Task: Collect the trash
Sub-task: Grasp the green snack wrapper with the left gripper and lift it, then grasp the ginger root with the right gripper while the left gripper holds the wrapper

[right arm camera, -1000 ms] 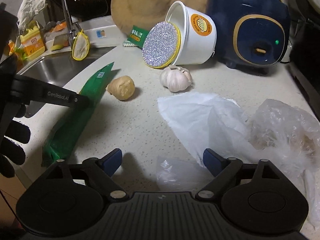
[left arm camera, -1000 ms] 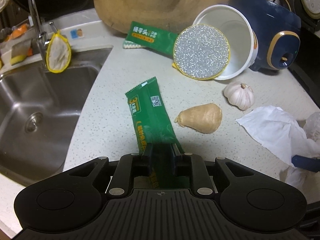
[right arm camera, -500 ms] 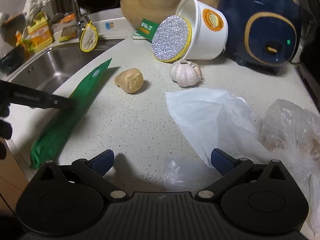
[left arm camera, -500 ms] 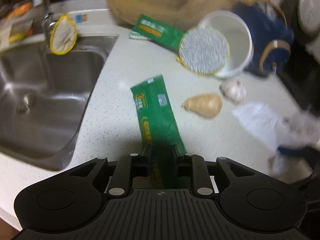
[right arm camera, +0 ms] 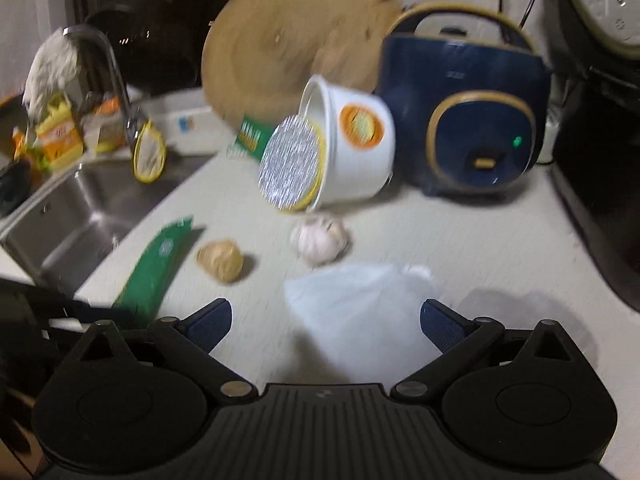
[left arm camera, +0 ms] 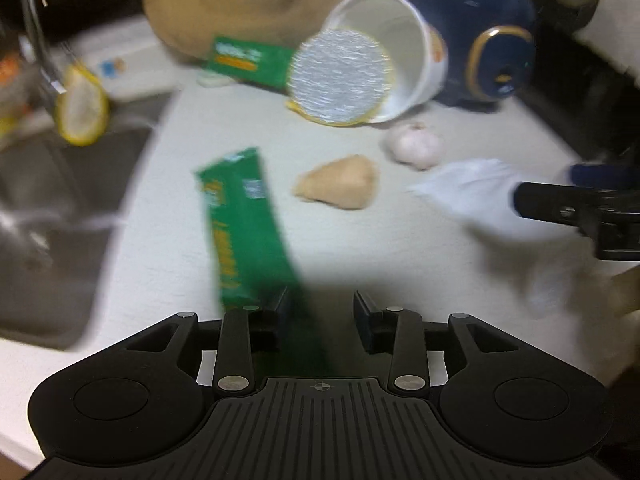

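A long green snack wrapper point(left arm camera: 244, 232) lies on the white counter; it also shows in the right wrist view point(right arm camera: 154, 272). My left gripper point(left arm camera: 320, 312) is open, its jaws apart around the wrapper's near end. My right gripper point(right arm camera: 326, 320) is open and empty, just above a white plastic bag point(right arm camera: 360, 300), which also shows in the left wrist view point(left arm camera: 472, 196). A tipped white cup point(right arm camera: 352, 148) with a foil lid point(right arm camera: 290, 164) and a second green wrapper point(left arm camera: 248, 60) lie behind. The frames are blurred.
A ginger piece point(left arm camera: 340, 188) and a garlic bulb point(left arm camera: 414, 146) lie mid-counter. A steel sink point(right arm camera: 80, 208) with faucet is at the left. A blue rice cooker point(right arm camera: 468, 120), a round wooden board point(right arm camera: 296, 44) and a black appliance point(right arm camera: 600, 168) stand at the back and right.
My left gripper has opened and let go of the green wrapper. My right gripper has moved forward over the white bag and stays open. Both views are now blurred by motion.
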{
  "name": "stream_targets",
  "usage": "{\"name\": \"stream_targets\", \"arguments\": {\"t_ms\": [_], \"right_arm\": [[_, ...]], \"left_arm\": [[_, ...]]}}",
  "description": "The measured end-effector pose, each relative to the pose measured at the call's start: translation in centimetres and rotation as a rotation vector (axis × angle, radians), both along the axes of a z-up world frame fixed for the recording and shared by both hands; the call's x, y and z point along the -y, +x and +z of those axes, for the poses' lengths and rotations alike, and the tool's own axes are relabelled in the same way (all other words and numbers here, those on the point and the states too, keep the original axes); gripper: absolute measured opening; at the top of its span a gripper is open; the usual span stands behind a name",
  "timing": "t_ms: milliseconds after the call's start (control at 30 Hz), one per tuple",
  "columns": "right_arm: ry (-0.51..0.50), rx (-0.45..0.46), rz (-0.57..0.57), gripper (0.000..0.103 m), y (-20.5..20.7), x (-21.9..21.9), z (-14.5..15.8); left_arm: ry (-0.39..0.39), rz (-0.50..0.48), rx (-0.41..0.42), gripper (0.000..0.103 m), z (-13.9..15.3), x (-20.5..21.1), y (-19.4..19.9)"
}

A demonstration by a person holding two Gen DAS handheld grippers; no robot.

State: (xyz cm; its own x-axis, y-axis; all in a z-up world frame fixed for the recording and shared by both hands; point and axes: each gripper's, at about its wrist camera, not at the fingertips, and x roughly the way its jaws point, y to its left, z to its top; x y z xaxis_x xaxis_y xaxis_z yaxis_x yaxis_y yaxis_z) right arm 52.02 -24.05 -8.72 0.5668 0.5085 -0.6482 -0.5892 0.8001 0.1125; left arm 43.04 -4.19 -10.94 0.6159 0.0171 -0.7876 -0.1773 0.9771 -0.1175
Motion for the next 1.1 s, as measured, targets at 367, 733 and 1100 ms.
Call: {"name": "stream_targets", "arguments": {"t_ms": [367,733,1100], "right_arm": [[0.009,0.018,-0.025,0.101,0.7,0.8,-0.3],[0.012,0.039,0.11,0.102,0.3,-1.4,-0.8],[0.016,0.033,0.323,0.101,3.3,-7.8,-1.3]], "left_arm": [[-0.005,0.258,0.076,0.035,1.5,-4.3,-1.5],[0.047,0.159,-0.009,0.043,-0.5,-2.8,1.0],[-0.044,0.321,0.104,0.011,1.7,-3.8,-3.1]]}}
